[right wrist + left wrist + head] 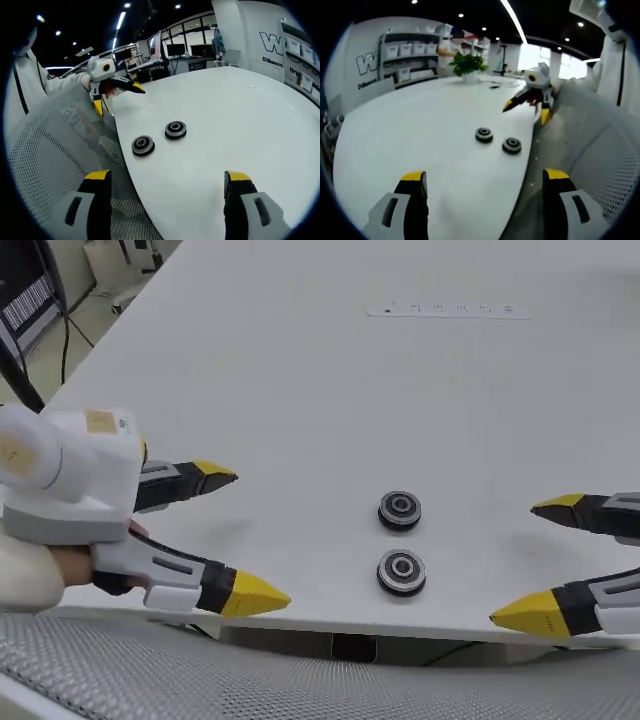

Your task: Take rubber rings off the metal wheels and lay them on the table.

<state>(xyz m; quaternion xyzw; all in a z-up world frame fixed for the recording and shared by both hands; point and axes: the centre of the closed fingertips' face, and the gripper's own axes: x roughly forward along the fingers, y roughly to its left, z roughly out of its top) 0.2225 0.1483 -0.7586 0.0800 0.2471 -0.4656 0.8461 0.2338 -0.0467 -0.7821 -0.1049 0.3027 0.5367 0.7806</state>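
Two metal wheels with black rubber rings lie flat on the white table (300, 370), close to its front edge. The farther wheel (400, 510) (484, 134) (175, 130) sits just behind the nearer wheel (401, 572) (512, 145) (143, 145). My left gripper (245, 535) (484, 176) is open, well to the left of them, with nothing between its yellow-tipped jaws. My right gripper (525, 562) (167, 176) is open on the other side, also holding nothing. Each gripper faces the wheels, and the opposite one shows beyond them: the right gripper (525, 112), the left gripper (119, 99).
A white power strip (447, 310) lies at the table's far side. Grey perforated mesh (300, 680) runs below the front edge. A potted plant (468, 65) stands at the table's far end, and shelves with bins (410, 55) line the wall.
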